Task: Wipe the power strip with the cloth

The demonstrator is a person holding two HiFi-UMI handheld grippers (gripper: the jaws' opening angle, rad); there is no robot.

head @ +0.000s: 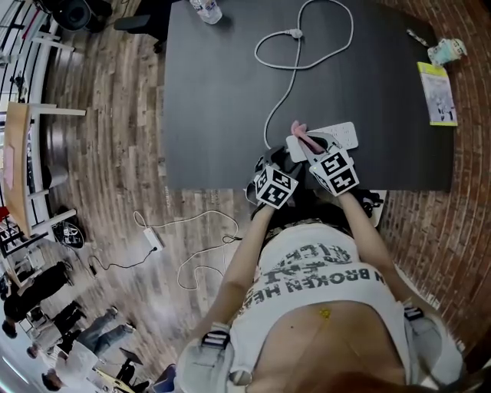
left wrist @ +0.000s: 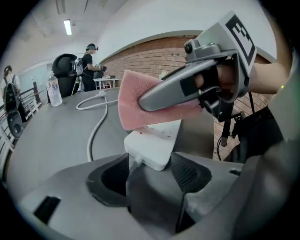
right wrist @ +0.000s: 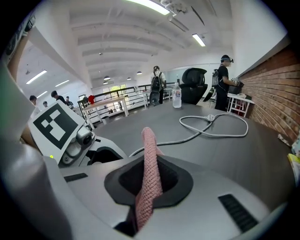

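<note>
The white power strip (head: 343,136) lies at the near edge of the black table (head: 222,115), its white cable (head: 288,69) looping away to a plug. My right gripper (head: 307,143) is shut on a pink cloth (head: 298,130), which stands up between its jaws (right wrist: 151,154) and hangs over the strip's top in the left gripper view (left wrist: 133,105). My left gripper (left wrist: 150,171) is open, with the near end of the power strip (left wrist: 152,145) lying between its pads. Both grippers sit side by side at the strip, the left gripper (head: 285,161) nearer the table edge.
A water bottle (head: 205,9) stands at the table's far edge. At the right edge lie a yellow booklet (head: 437,92) and a crumpled wrapper (head: 446,51). A second cable with an adapter (head: 153,239) lies on the wooden floor. People stand far off.
</note>
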